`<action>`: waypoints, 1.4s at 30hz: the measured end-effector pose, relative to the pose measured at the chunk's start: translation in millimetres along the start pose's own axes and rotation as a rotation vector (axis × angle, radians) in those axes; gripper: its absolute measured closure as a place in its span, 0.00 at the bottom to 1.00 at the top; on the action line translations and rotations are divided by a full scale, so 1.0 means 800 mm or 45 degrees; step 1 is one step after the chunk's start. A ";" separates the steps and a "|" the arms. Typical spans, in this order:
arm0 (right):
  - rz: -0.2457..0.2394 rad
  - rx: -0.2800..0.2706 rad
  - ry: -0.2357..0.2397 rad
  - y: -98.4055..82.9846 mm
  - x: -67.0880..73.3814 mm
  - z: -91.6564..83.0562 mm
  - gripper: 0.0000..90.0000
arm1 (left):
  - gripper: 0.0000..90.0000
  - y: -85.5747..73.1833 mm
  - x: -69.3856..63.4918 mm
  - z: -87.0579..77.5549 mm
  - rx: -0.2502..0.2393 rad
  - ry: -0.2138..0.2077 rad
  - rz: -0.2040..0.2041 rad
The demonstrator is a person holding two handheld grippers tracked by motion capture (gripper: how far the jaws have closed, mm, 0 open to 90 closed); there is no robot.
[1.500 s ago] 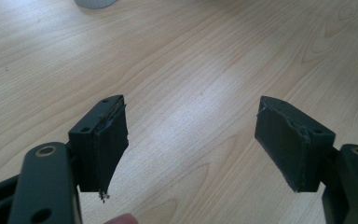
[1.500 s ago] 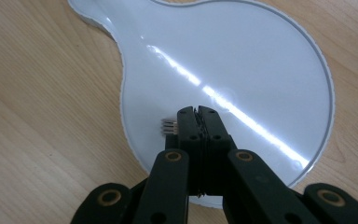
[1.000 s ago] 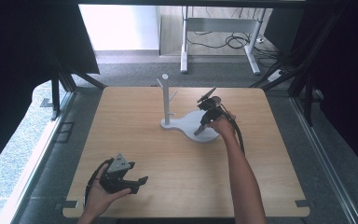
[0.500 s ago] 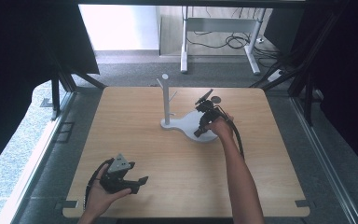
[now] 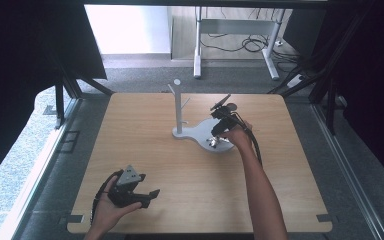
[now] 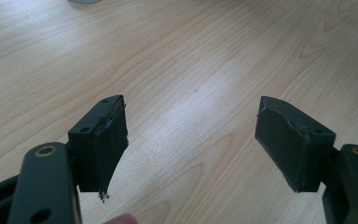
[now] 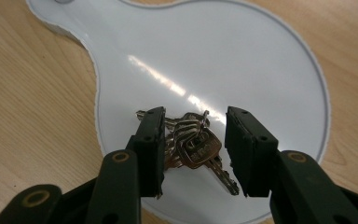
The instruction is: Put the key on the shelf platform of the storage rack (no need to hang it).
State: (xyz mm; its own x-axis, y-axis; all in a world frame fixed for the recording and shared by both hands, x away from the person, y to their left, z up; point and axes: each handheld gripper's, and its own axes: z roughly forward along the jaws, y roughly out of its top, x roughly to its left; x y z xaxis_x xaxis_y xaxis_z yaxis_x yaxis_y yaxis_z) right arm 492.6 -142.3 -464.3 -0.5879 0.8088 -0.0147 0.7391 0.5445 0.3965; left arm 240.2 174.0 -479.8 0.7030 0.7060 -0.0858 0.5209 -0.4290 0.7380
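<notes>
Worktop (image 5: pixel 180 170): pale wood-grain board, rounded corners, standing on grey carpeted floor (image 5: pixel 330 150).

White stand base (image 5: pixel 200 134) lay flat on worktop, directly below right claw (image 5: pixel 214 141); broad rounded lobe under that claw, narrow end farther off toward thin upright post (image 5: pixel 178 107) with short pegs.

Bunch of keys (image 7: pixel 193 144) lay on glossy lobe, between right claw's parted jaws, pads not pressing.

Left claw (image 5: pixel 147 196) rested near worktop's near edge, well apart from base; bare wood (image 6: pixel 191 70) beneath and ahead of it.
</notes>
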 end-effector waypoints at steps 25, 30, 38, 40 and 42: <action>-0.144 -0.266 0.152 -0.082 0.017 -0.086 0.57 | 0.28 -0.001 0.010 -0.013 -0.029 0.036 -0.030; -0.168 -0.311 0.168 -0.117 0.020 -0.101 0.56 | 0.28 -0.002 0.014 -0.014 -0.022 0.048 -0.044; -0.164 -0.404 0.194 -0.185 0.024 -0.108 0.56 | 0.28 -0.003 0.016 -0.013 -0.022 0.057 -0.041; -0.156 -0.432 0.197 -0.204 0.024 -0.108 0.56 | 0.28 -0.003 0.015 -0.013 -0.020 0.060 -0.040; -0.135 -0.450 0.200 -0.223 0.024 -0.107 0.56 | 0.28 -0.003 0.015 -0.012 -0.017 0.061 -0.039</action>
State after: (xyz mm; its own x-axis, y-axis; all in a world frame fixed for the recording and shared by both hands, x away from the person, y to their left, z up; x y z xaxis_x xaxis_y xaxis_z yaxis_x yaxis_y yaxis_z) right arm 321.9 -243.0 -456.9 -0.7181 0.6937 0.0569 0.5292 0.4910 0.6920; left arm 243.0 189.0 -476.3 0.6626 0.7451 -0.0768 0.5354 -0.3994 0.7442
